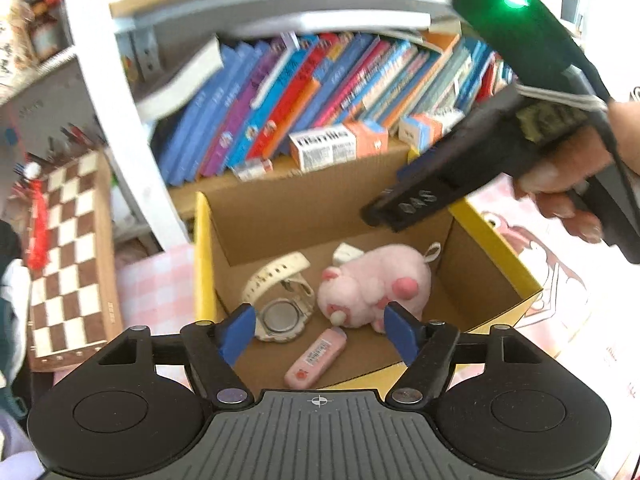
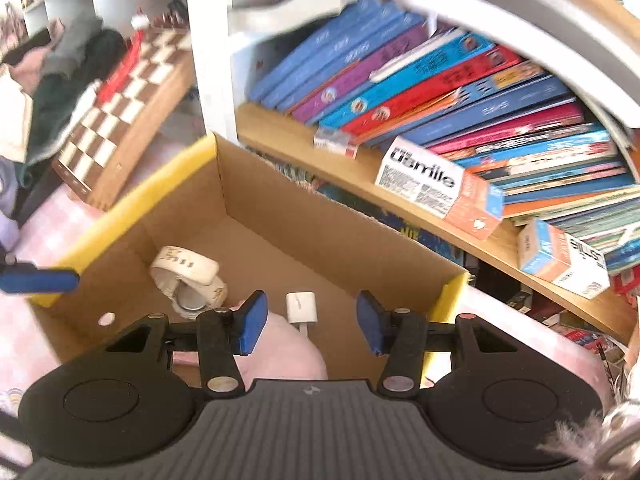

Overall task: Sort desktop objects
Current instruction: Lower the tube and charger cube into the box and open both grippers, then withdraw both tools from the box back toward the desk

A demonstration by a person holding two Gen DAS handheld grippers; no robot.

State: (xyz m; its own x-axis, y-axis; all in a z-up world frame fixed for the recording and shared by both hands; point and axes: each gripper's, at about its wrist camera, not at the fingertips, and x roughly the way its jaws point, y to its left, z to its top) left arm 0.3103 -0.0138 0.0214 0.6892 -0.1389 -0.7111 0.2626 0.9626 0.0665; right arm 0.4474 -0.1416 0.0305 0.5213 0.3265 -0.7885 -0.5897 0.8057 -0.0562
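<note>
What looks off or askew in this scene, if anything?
Nothing spilled or damaged. The books on the shelf lean hard to one side, and two small cartons lie tipped in front of them. Watch, plush pig and pink tube sit in the cardboard box.

Wooden bookshelf [image 2: 420, 200] of leaning books [image 1: 304, 92], chessboard [image 1: 68, 256] beside, pink-checked tabletop [image 1: 156, 288].

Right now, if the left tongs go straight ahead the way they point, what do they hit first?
Probably the things in the cardboard box: the open left tongs aim down into it, between the white watch and the pink plush toy, with the pink eraser just below. Depth is unclear.
</note>
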